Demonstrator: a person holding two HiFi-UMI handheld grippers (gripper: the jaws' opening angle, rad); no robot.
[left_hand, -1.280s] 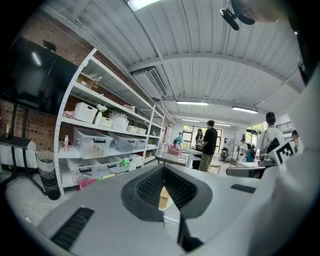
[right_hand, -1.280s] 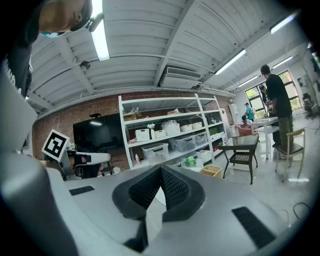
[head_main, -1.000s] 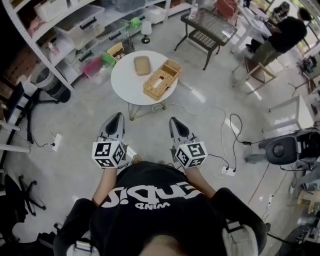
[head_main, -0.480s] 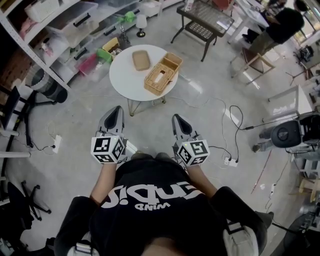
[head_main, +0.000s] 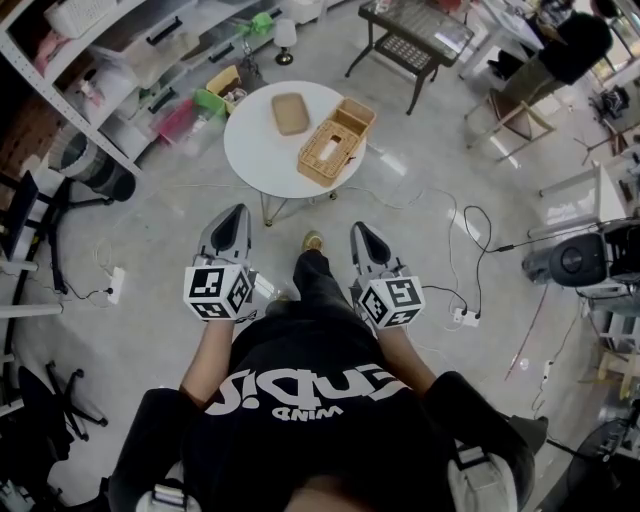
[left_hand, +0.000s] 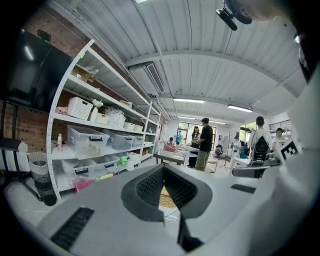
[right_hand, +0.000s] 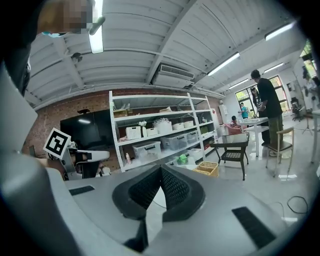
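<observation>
Left gripper (left_hand: 163, 169) closed: clear only in its view

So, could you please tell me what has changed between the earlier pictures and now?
The person has stepped forward: a leg and shoe now show between the left gripper and the right gripper, pointing at the round table. Nothing was grasped or released. Both grippers stay shut and empty, and the wicker basket and tray lie on the table as before.
</observation>
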